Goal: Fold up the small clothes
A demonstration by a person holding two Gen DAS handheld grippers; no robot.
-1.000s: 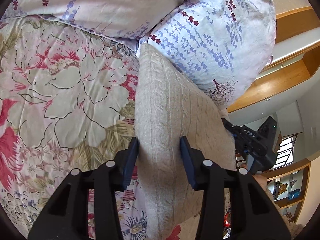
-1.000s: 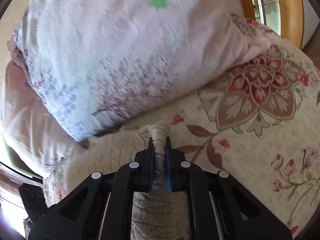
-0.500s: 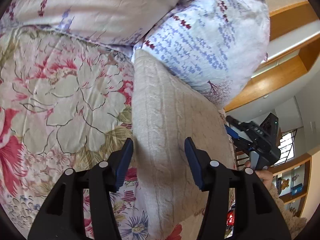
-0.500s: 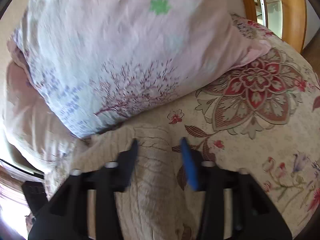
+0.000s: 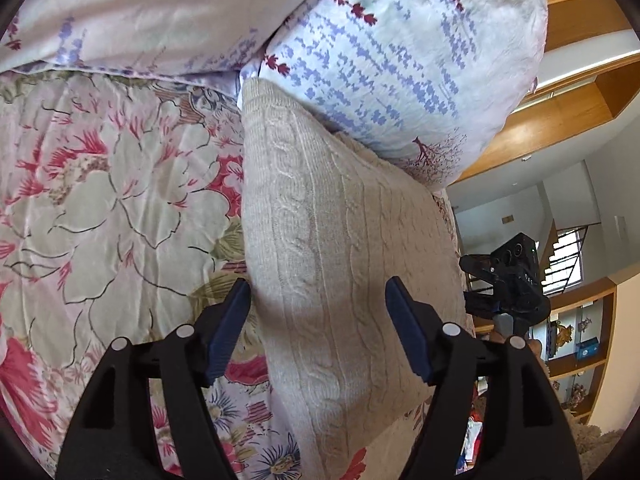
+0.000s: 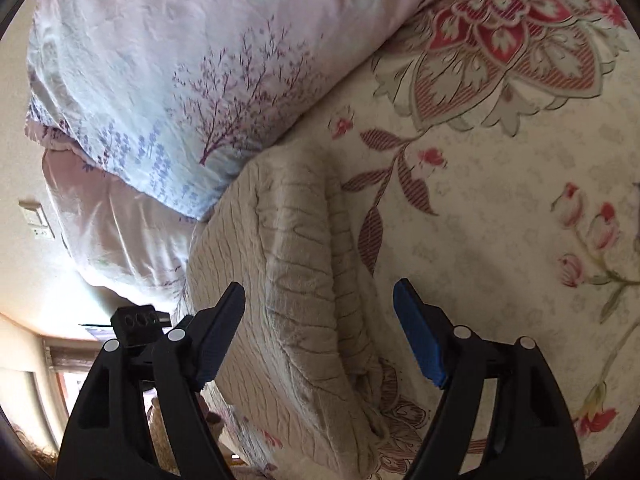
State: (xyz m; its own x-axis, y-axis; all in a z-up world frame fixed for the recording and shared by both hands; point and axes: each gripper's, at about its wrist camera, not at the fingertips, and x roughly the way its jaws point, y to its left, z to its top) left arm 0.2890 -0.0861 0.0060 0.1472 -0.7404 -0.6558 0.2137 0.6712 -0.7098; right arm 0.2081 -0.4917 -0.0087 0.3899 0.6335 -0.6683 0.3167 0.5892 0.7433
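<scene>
A folded beige cable-knit sweater (image 5: 332, 248) lies on the floral bedspread (image 5: 112, 184), its far end against a pillow. My left gripper (image 5: 318, 300) is open and empty, its jaws wide apart over the sweater's near edge. In the right wrist view the sweater (image 6: 288, 272) shows a raised fold running toward me. My right gripper (image 6: 318, 304) is open and empty just above that fold. The right gripper also shows in the left wrist view (image 5: 508, 280), beyond the sweater's right side.
Two pale pillows with purple flower prints (image 5: 400, 48) (image 6: 180, 60) lie at the head of the bed, touching the sweater. A wooden bed frame (image 5: 560, 112) and shelves (image 5: 584, 340) stand to the right. The bedspread (image 6: 500, 200) stretches right of the sweater.
My right gripper let go of the sweater fold and opened wide. My left gripper opened wider and pulled back slightly. The sweater settled flat on the bed.
</scene>
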